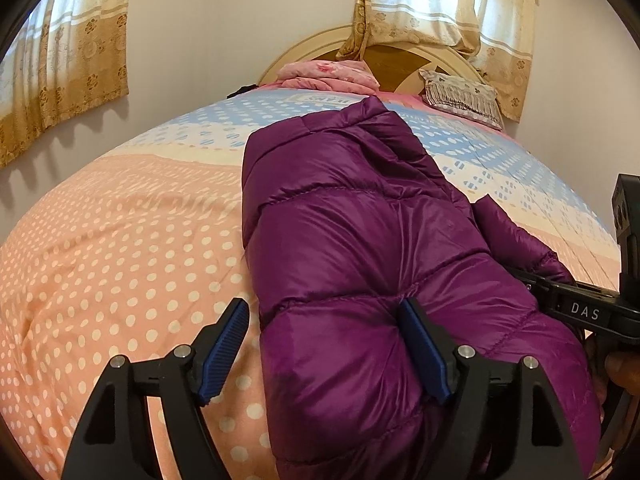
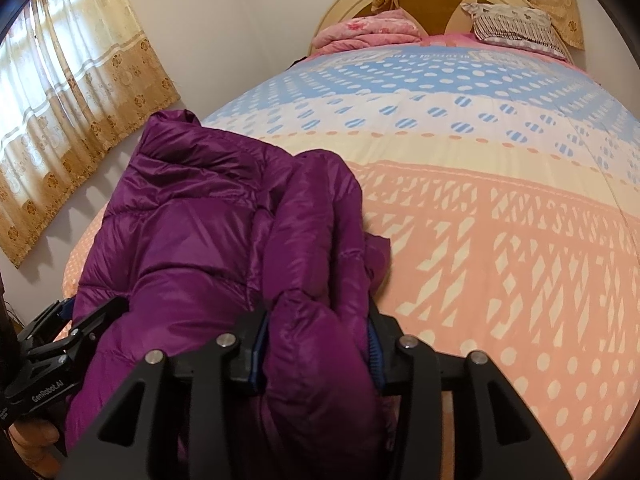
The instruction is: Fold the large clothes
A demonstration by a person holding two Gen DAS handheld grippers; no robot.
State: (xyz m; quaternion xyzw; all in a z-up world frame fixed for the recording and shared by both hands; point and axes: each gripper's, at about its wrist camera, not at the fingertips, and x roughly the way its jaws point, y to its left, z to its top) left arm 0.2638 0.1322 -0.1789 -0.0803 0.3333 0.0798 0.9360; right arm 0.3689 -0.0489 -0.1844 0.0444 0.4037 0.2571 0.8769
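A shiny purple puffer jacket (image 1: 360, 248) lies lengthwise on the bed, folded narrow, collar toward the headboard. My left gripper (image 1: 324, 316) is open around the jacket's near left edge, one blue pad on the bedspread and one pressed into the fabric. My right gripper (image 2: 316, 332) has its jaws closed on a thick bunch of the jacket (image 2: 224, 220), at the folded-over sleeve on its right side. Its body shows at the right edge of the left wrist view (image 1: 584, 308). The left gripper shows at the lower left of the right wrist view (image 2: 60, 332).
The bedspread (image 1: 120, 248) is peach with white dots near me, blue and cream farther off. A folded pink blanket (image 1: 332, 74) and a fringed pillow (image 1: 460, 94) lie by the headboard. Curtains (image 1: 64, 64) hang on the left wall and behind the bed.
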